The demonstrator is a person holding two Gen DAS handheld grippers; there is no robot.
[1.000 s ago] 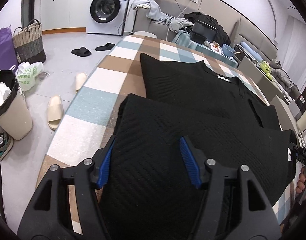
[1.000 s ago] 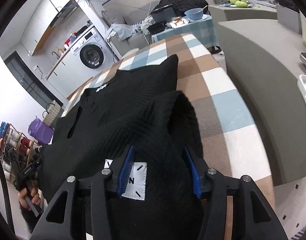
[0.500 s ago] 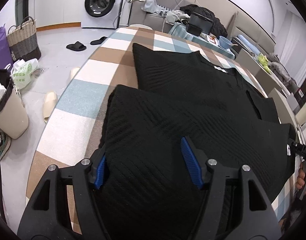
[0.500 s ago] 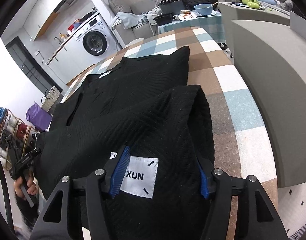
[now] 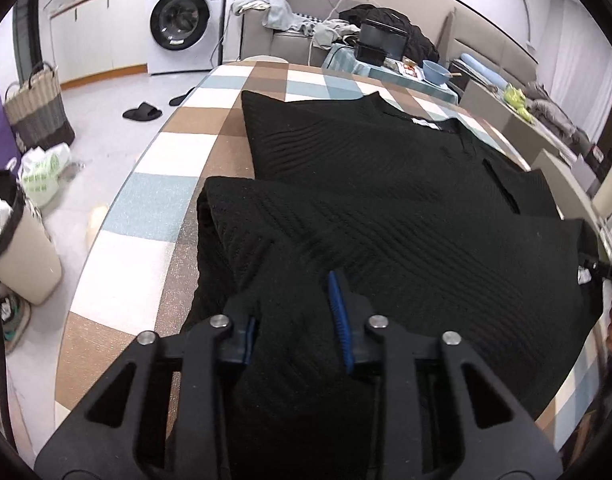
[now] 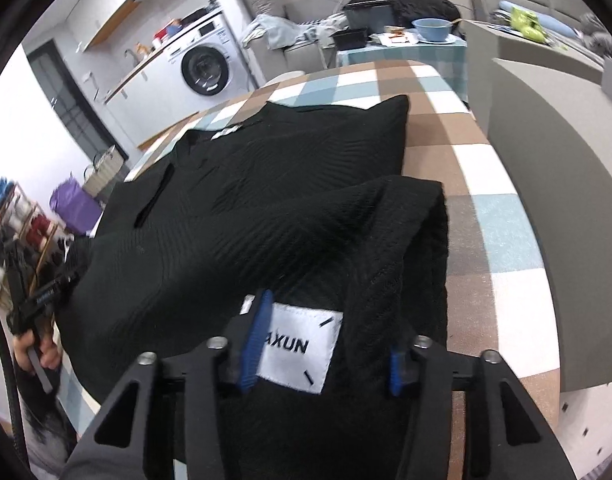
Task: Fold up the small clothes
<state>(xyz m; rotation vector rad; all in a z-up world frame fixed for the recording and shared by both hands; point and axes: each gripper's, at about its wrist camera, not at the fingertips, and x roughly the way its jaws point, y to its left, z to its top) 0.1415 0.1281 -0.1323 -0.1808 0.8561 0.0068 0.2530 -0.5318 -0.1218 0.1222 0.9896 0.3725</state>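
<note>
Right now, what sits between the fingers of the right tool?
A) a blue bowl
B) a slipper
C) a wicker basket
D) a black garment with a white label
D: the right tool straddles the black garment, its white label between the blue pads.

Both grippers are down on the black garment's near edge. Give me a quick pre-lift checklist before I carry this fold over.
1. Left gripper pinching fabric: ok, jaws have just been closing on a bunched ridge of the black garment.
2. Right gripper pinching fabric: ok, closing around the edge with the white label.
3. All layers caught: cannot tell.
4. Far half flat: ok.
5. Checked tablecloth beyond clear: ok.
</note>
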